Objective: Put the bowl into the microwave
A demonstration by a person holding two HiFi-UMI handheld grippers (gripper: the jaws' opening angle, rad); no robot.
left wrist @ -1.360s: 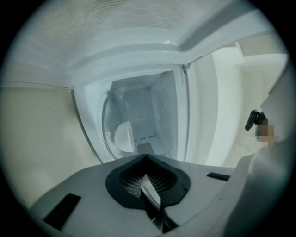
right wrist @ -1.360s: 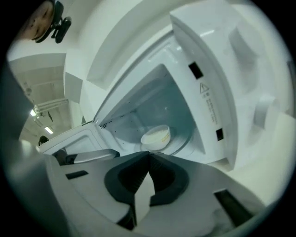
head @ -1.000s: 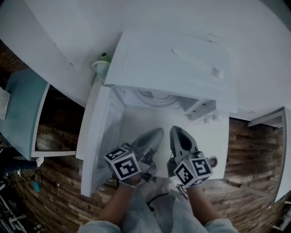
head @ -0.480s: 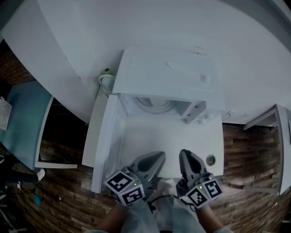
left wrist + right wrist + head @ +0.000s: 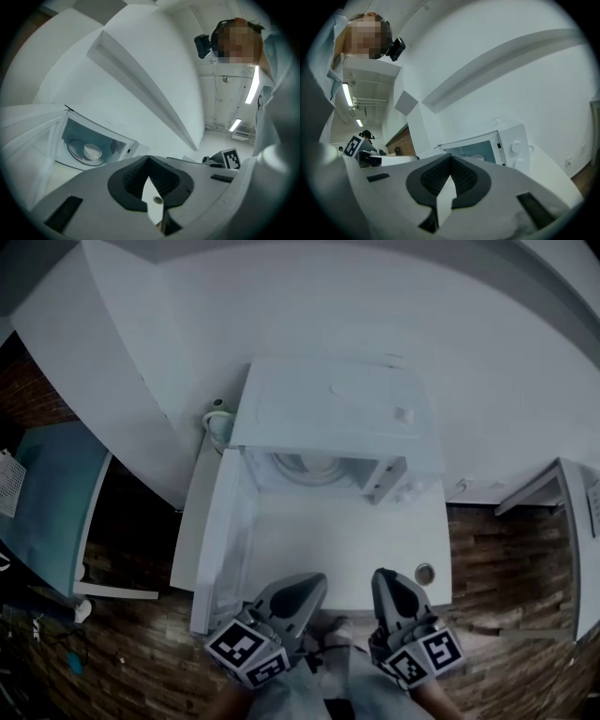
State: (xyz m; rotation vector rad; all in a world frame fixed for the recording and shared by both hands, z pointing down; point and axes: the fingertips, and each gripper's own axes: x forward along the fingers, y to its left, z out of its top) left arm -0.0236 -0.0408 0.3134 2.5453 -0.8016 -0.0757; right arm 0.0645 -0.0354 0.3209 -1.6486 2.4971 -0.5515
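Both grippers are low and close in, left gripper (image 5: 300,589) and right gripper (image 5: 388,583), each with its jaws pressed together on nothing. Straight ahead, well apart from both, the bowl (image 5: 92,151) already sits upright on the turntable inside the microwave (image 5: 328,409) (it's round, so no long axis). The left one looks more in line with it; the door (image 5: 221,538) is swung open on the left.

one microwave (image 5: 333,413), one bowl (image 5: 92,151), two grippers: one left gripper (image 5: 314,580), one right gripper (image 5: 384,576); two marker cubes (image 5: 246,652), one white table (image 5: 319,531), one cup (image 5: 218,420).
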